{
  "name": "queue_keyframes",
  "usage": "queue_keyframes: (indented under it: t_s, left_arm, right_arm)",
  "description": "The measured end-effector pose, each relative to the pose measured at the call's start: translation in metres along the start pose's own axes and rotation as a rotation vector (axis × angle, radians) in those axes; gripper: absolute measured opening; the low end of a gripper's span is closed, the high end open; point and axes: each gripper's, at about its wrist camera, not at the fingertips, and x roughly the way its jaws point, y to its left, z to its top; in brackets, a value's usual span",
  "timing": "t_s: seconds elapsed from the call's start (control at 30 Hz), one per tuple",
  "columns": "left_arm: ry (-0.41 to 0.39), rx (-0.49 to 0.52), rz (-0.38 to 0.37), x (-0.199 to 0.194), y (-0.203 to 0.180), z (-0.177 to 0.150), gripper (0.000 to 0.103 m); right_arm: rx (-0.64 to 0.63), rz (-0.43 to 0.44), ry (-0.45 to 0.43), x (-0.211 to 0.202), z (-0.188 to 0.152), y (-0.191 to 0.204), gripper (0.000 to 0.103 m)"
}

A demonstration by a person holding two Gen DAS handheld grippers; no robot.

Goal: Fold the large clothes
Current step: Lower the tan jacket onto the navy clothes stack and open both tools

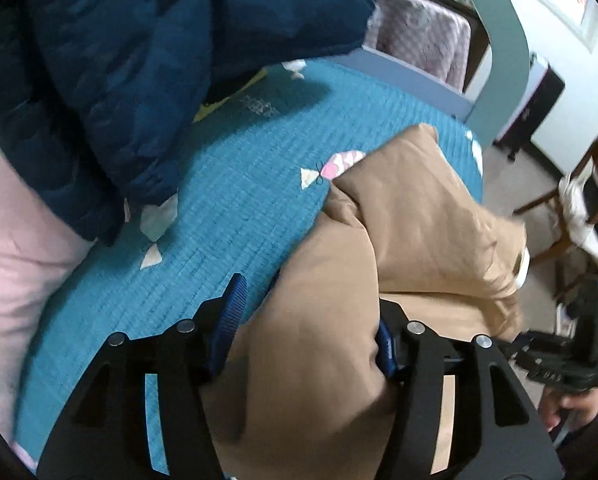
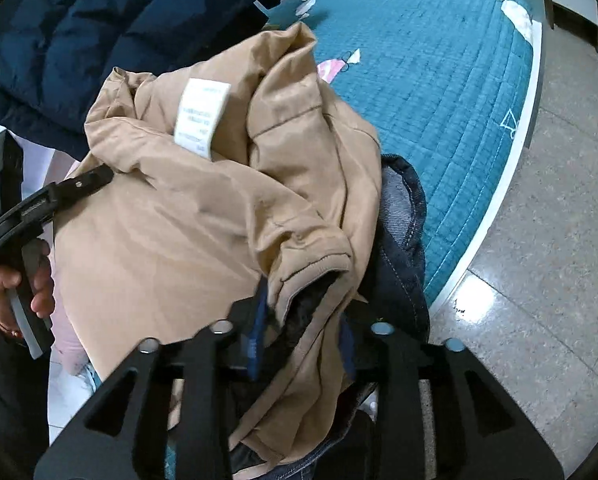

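Note:
A tan jacket (image 1: pixel 399 240) lies bunched on the teal quilted bed cover (image 1: pixel 239 168). My left gripper (image 1: pixel 311 328) is shut on a thick fold of it, the cloth bulging between the blue pads. In the right wrist view the tan jacket (image 2: pixel 203 208) shows its white care label (image 2: pixel 201 118) and a cuff. My right gripper (image 2: pixel 303 340) is shut on the jacket's cuff end. The left gripper (image 2: pixel 27 208) and the hand holding it show at the left edge. The right gripper's body (image 1: pixel 559 360) shows at the lower right of the left wrist view.
A navy puffer jacket (image 1: pixel 131 60) lies on the bed behind, also in the right wrist view (image 2: pixel 99 32). Dark denim (image 2: pixel 403 240) sits under the tan jacket at the bed edge. Pink fabric (image 1: pixel 15 240) is at left. A wooden chair (image 1: pixel 579 208) stands on the tiled floor (image 2: pixel 539 280).

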Motion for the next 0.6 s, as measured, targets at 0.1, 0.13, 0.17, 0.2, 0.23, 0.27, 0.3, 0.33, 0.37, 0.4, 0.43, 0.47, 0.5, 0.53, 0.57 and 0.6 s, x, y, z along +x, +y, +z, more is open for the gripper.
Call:
queue_keyframes:
  t_s: [0.1,0.13,0.17,0.2,0.23,0.27,0.3,0.33,0.37,0.4,0.43,0.47,0.5,0.53,0.57,0.6]
  left_arm:
    - [-0.078,-0.001,0.016,-0.028,-0.005,-0.007,0.058]
    - [-0.115,-0.001,0.017,-0.040,-0.006,-0.008,0.058]
    - [-0.155,-0.005,0.020,-0.052,-0.006,-0.009,0.058]
    - [-0.177,-0.008,0.029,-0.060,-0.006,-0.010,0.059]
    - [-0.218,-0.014,0.042,-0.073,-0.006,-0.011,0.060]
    - [-0.246,-0.017,0.045,-0.080,-0.007,-0.013,0.061]
    - [-0.276,-0.024,0.044,-0.089,-0.008,-0.015,0.061]
    - [-0.297,-0.025,0.029,-0.097,-0.010,-0.017,0.061]
    - [-0.303,-0.022,-0.007,-0.101,-0.013,-0.019,0.061]
    - [-0.295,-0.013,-0.044,-0.103,-0.016,-0.020,0.061]
    - [-0.275,0.006,-0.106,-0.101,-0.021,-0.022,0.061]
    - [-0.254,0.027,-0.160,-0.096,-0.027,-0.025,0.061]
    - [-0.234,0.059,-0.187,-0.089,-0.036,-0.029,0.061]
    - [-0.205,0.084,-0.175,-0.079,-0.043,-0.032,0.061]
    - [-0.154,0.107,-0.136,-0.061,-0.050,-0.034,0.061]
    - [-0.112,0.113,-0.098,-0.045,-0.054,-0.036,0.061]
  right_arm:
    - [-0.005,0.006,-0.031,-0.012,-0.003,-0.002,0.046]
    - [-0.023,0.003,-0.061,-0.023,-0.004,0.000,0.046]
    - [-0.034,-0.002,-0.080,-0.031,-0.007,-0.002,0.046]
    - [-0.048,-0.012,-0.112,-0.043,-0.009,0.000,0.046]
    - [-0.074,-0.034,-0.154,-0.056,-0.010,0.005,0.046]
    - [-0.095,-0.046,-0.179,-0.063,-0.010,0.008,0.046]
    - [-0.122,-0.060,-0.224,-0.074,-0.011,0.015,0.046]
    - [-0.145,-0.074,-0.254,-0.080,-0.011,0.021,0.046]
    - [-0.189,-0.084,-0.283,-0.088,-0.012,0.031,0.048]
    - [-0.223,-0.062,-0.293,-0.090,-0.011,0.040,0.048]
    - [-0.255,-0.021,-0.298,-0.088,-0.010,0.050,0.046]
    - [-0.281,0.004,-0.292,-0.085,-0.009,0.056,0.046]
    - [-0.323,0.030,-0.264,-0.077,-0.008,0.066,0.042]
    - [-0.355,0.044,-0.236,-0.066,-0.008,0.074,0.035]
    - [-0.374,0.050,-0.208,-0.057,-0.010,0.077,0.034]
    - [-0.390,0.047,-0.171,-0.042,-0.006,0.079,0.029]
